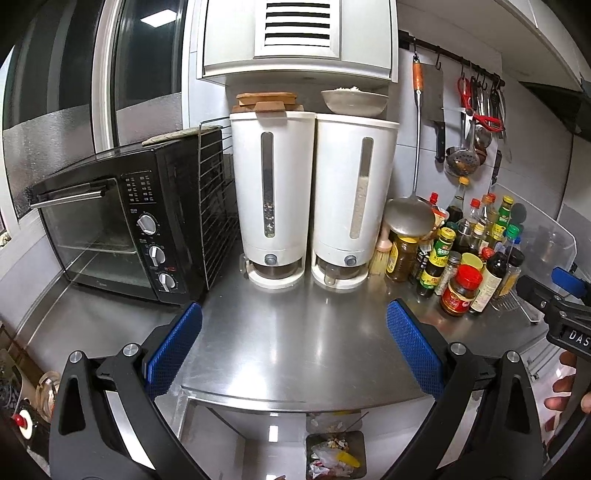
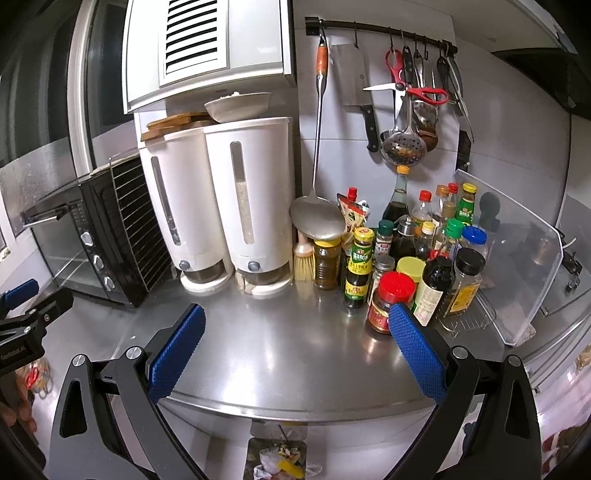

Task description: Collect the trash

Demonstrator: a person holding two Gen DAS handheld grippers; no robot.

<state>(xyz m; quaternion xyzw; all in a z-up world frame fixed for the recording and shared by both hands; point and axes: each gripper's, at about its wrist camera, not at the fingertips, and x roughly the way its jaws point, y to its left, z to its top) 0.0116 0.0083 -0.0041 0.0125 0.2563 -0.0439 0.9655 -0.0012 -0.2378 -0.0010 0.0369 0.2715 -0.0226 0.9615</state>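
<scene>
My left gripper hovers open over the steel counter, nothing between its blue pads. My right gripper also stands open and empty above the counter, its right pad close to a red-lidded jar. Below the counter's front edge sits a trash bin holding crumpled paper, scraps and something yellow; the right wrist view shows the same bin. No loose trash shows on the counter top. The right gripper appears at the far right of the left wrist view, and the left gripper at the left edge of the right wrist view.
A black toaster oven stands at left with a wire rack leaning on it. Two white grain dispensers sit at the back. Several sauce bottles and jars crowd the right, beside a clear splash guard. Utensils hang on a wall rail.
</scene>
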